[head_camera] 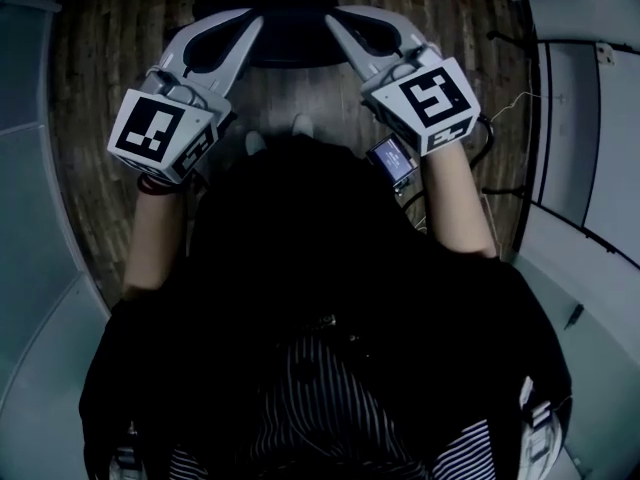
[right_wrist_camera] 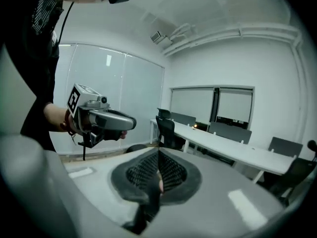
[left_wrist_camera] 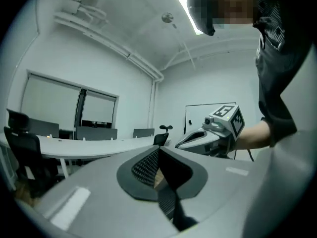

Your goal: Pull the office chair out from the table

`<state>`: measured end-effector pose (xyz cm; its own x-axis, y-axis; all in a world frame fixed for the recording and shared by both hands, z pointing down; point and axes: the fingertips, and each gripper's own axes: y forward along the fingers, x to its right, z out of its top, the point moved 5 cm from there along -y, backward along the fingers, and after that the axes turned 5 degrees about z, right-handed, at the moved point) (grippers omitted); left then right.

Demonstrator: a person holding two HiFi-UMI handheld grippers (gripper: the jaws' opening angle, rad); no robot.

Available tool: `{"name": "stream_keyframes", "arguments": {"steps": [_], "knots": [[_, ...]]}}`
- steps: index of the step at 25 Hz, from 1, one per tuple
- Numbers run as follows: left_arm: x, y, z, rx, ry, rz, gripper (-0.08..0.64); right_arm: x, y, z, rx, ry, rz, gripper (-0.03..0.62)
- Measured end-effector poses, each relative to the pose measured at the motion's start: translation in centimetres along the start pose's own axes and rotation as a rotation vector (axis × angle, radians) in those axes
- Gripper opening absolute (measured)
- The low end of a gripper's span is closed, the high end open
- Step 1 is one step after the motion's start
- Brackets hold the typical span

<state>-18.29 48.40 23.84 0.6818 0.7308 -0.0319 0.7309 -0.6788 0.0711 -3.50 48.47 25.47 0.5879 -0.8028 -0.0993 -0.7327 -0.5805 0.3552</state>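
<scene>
Ahead, the office chair (head_camera: 290,40) shows between left gripper (head_camera: 245,20) and right gripper (head_camera: 340,18).

In the head view the office chair (head_camera: 290,33) is only a dark shape, cut off by the top edge. Whether the tips of the left gripper (head_camera: 250,20) and right gripper (head_camera: 335,16) touch it cannot be told. The person's dark clothing (head_camera: 330,298) hides much of the floor (head_camera: 90,118). The round rim of each gripper view cuts off a black chair (left_wrist_camera: 22,152) and a far chair (right_wrist_camera: 297,175).
</scene>
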Motion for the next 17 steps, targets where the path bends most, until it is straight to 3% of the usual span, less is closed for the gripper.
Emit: {"name": "stream_keyframes", "arguments": {"steps": [5,17], "knots": [[0.8,-0.1,-0.6,-0.051,0.091,0.004,0.006,-0.2,-0.2,-0.3,-0.005,0.008,-0.004,0.002],[1.4,-0.5,-3.0,-0.078,0.053,-0.049,0.006,-1.8,2.1,-1.0,-0.026,0.012,0.03,0.002]]}}
